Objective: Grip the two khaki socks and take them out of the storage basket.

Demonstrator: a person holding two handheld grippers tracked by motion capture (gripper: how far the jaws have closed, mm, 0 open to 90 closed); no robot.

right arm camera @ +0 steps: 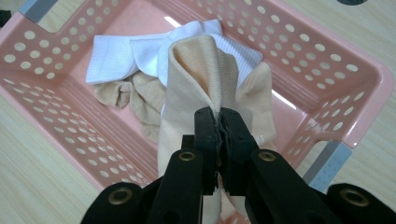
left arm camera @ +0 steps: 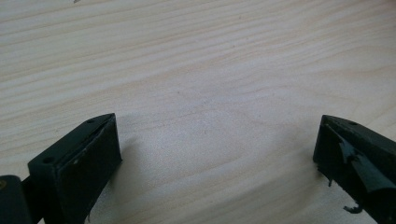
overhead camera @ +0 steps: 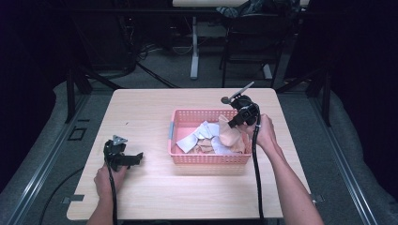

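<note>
My right gripper (right arm camera: 218, 122) clenches the beige sock (right arm camera: 196, 88) over the pink basket (overhead camera: 180, 117); thin pinch, it may slip. Left gripper (left arm camera: 217, 154) hangs released.

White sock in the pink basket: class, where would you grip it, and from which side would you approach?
Grip the white sock by its flat folded edge toward the basket's open end, coming straight down from above. That edge lies uncovered, while its other end sits under the beige sock that the right gripper pinches. The left gripper is open and probably best placed.

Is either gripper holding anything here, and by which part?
The right gripper pinches the beige sock by a fold of its fabric; the left gripper is open, empty.
</note>
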